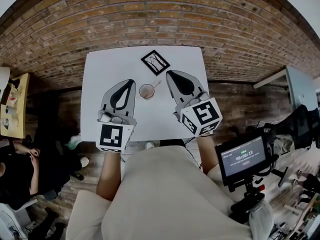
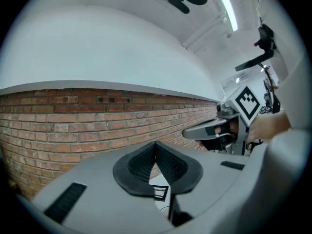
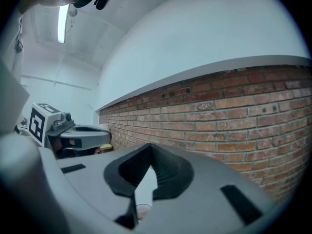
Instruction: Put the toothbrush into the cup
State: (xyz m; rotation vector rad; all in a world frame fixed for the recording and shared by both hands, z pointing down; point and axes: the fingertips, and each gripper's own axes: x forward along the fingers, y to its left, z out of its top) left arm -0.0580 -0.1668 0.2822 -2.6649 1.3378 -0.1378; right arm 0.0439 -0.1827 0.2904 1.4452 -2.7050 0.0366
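- Jaws on the left gripper (image 2: pixel 156 145) meet tip to tip with nothing between them. In the head view it sits lower left of table centre.
- Right gripper (image 3: pixel 149 146) is likewise closed and empty. In the head view it sits right of centre, with its tip angled toward the upper left.
- Cup (image 1: pixel 146 91) stands mid-frame between the two gripper tips, and neither touches it.
- Toothbrush (image 1: pixel 157 84): a thin pale handle appears to lean out of the cup toward the upper right. It is too small to make out the bristle end.
- Marker card (image 1: pixel 155 62) lies just above the cup on the white table (image 1: pixel 100 69).
- Judgement: the placing step looks complete, with the brush in the cup and both grippers clear.
- Next move calls for little. Draw both grippers back toward the frame's lower edge without brushing the cup, which may tip easily with the handle leaning out.
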